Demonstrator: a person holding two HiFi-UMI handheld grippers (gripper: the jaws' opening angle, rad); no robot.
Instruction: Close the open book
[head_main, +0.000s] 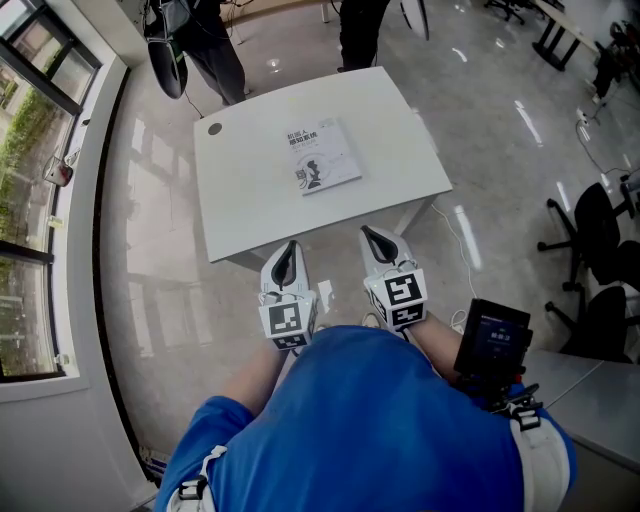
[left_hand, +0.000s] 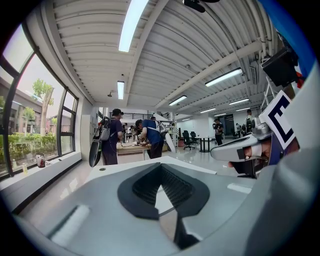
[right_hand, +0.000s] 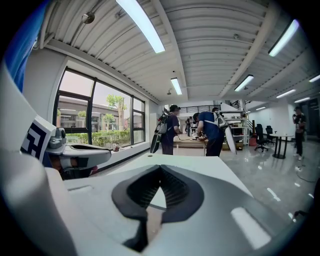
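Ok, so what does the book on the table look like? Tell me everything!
The book is a white paperback with dark printed writing at the top of its cover and a small dark drawing underneath. It looks closed and lies flat, cover up, turned a little crooked to the edges of the white table. It sits near the table's middle, and only the tabletop touches it.

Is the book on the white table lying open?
No, the book lies shut on the table, with its printed front cover facing up.
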